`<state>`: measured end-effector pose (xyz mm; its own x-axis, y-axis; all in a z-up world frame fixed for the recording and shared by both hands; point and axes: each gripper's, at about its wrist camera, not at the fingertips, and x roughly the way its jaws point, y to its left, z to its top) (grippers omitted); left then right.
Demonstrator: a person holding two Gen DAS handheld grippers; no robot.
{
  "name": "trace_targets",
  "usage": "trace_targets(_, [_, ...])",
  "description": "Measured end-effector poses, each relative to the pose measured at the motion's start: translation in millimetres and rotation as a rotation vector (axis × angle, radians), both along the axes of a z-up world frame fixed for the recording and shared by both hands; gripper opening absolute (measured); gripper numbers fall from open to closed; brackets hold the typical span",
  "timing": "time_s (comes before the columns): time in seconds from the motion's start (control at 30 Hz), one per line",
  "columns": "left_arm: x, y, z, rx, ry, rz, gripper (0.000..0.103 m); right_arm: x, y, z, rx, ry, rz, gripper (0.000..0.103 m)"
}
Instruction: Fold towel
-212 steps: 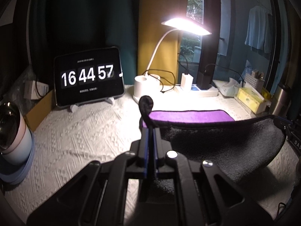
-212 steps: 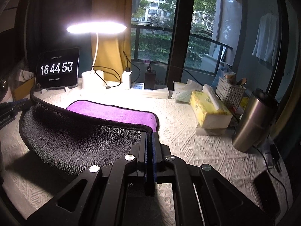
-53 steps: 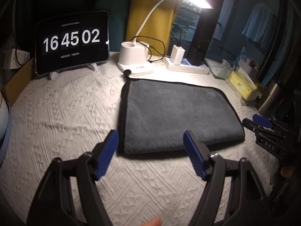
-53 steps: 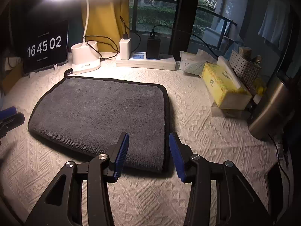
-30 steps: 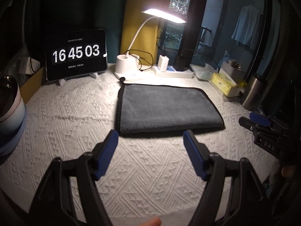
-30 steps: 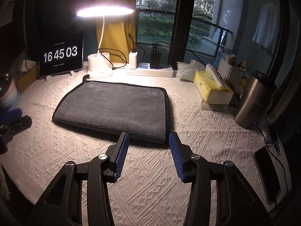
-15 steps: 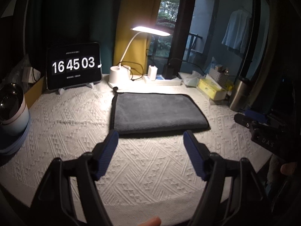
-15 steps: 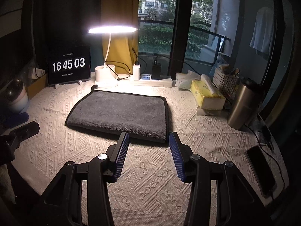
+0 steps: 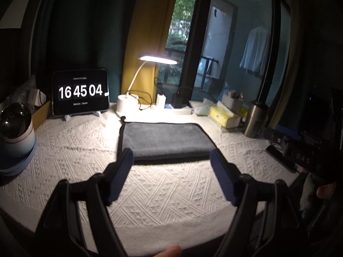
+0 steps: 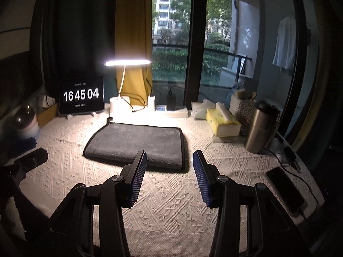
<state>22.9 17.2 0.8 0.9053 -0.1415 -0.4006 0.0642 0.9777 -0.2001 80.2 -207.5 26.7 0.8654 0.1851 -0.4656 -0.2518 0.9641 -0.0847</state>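
The grey towel [image 9: 165, 139] with black trim lies folded flat on the white textured tablecloth [image 9: 171, 188], its fold toward me; it also shows in the right wrist view [image 10: 137, 143]. My left gripper [image 9: 171, 158] is open and empty, held back over the table's near edge, apart from the towel. My right gripper [image 10: 169, 160] is open and empty, also back from the towel's near right corner. The right gripper's body shows at the right of the left wrist view [image 9: 295, 147], and the left gripper's body at the left of the right wrist view [image 10: 27, 160].
Behind the towel stand a lit desk lamp [image 9: 158, 60], a clock tablet [image 9: 80, 94] and a power strip [image 10: 169, 111]. At the right are a yellow tissue box [image 10: 223, 124], a steel tumbler [image 10: 259, 126] and a phone [image 10: 285, 188]. A round mug [image 9: 16, 132] sits at the left.
Earlier both grippers were shut on the towel's corners and laid it over. They let go, opened, and have pulled back and up from the folded towel.
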Motion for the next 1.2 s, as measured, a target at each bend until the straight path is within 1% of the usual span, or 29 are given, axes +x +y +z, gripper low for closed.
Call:
trace_targets(0.1, [-11, 0, 2, 0.001, -0.044, 0.002, 0.085, -9, -2, 1, 0.002, -0.027, -0.004, 0.048])
trace_targets(0.23, [-20, 1, -1, 0.013, -0.072, 0.016, 0.087, -20, -5, 0, 0.013, -0.056, -0.007, 0.048])
trace_targets(0.33, [-28, 5, -2, -0.01, -0.093, 0.023, 0.087, -28, -5, -3, 0.015, -0.062, -0.007, 0.048])
trace_targets(0.53, [-44, 9, 0, -0.029, -0.15, 0.036, 0.089, -45, -5, -5, -0.005, -0.074, -0.012, 0.048])
trace_targets(0.6, [-51, 8, 0, -0.032, -0.164, 0.048, 0.092, -50, -6, -6, 0.0, -0.081, -0.012, 0.048])
trace_targets(0.7, [-60, 11, -2, -0.046, -0.189, 0.045, 0.093, -63, -7, -9, 0.029, -0.105, -0.007, 0.048])
trace_targets(0.8, [-70, 11, -4, -0.019, -0.2, 0.058, 0.093, -76, -7, -11, 0.023, -0.15, -0.011, 0.048])
trace_targets(0.87, [-73, 11, -5, 0.003, -0.186, 0.069, 0.094, -84, -7, -13, 0.02, -0.168, -0.01, 0.05])
trace_targets(0.93, [-77, 11, -6, 0.014, -0.192, 0.075, 0.094, -90, -6, -15, 0.029, -0.176, 0.004, 0.056])
trace_targets(1.07, [-82, 10, -4, 0.051, -0.208, 0.126, 0.096, -94, 1, -17, 0.017, -0.174, 0.035, 0.057])
trace_targets(1.2, [-81, 12, -5, 0.054, -0.211, 0.135, 0.096, -94, 2, -16, 0.018, -0.177, 0.038, 0.057])
